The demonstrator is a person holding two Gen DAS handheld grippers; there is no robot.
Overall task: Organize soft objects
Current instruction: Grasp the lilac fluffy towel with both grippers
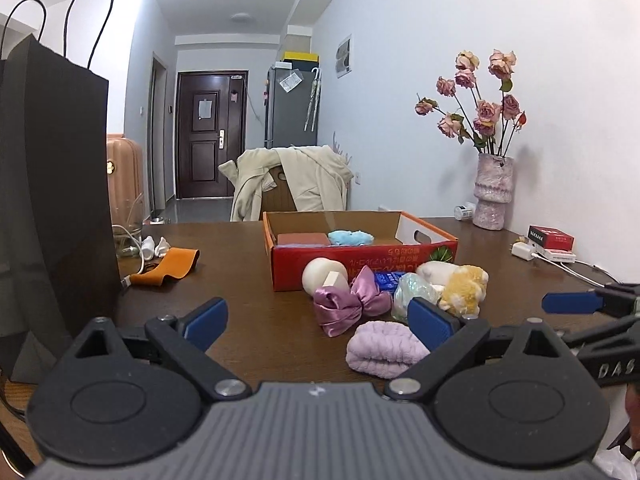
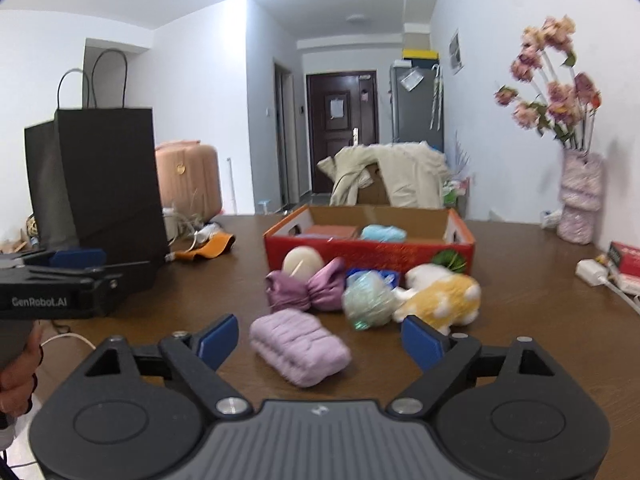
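— How far along is the sorting, would you say?

— Barely started, I'd judge. The red cardboard box point(image 2: 368, 250) in the middle of the surface point(image 1: 248, 280) holds a pale blue fluffy piece point(image 1: 351, 237) and a flat reddish-brown pad point(image 1: 303, 239); everything else lies outside, just in front of it.

— What is left out there?

— A lilac folded cloth point(image 2: 298, 346) nearest the near edge, a purple satin bow point(image 2: 306, 286) behind it, a cream round cushion point(image 2: 303, 262) touching the box wall, a greenish crinkly bundle point(image 2: 368, 300), and a yellow-and-white plush toy point(image 2: 438, 298) toward the right edge. Something blue point(image 1: 388, 280) peeks out between the bow and the bundle; I cannot tell what.

— And the tools?

— Both stand wide and hold nothing. The left tool point(image 1: 320, 320) hangs over bare wood, the lilac cloth just beside its right finger. The right tool point(image 2: 320, 338) has the lilac cloth lying between its fingers, which aren't pressing it. I'd guess that cloth goes next.

— Anything in the way?

— The pile is tight, so lifting one piece could drag a neighbour. A black paper bag point(image 2: 100, 184) stands at the left edge, an orange strap point(image 1: 166, 266) and a white cable point(image 1: 134, 240) lie beside it. A vase of dried roses point(image 1: 493, 192), a charger point(image 1: 522, 249) and red packets point(image 1: 550, 236) keep to the right edge, well apart from the pile.
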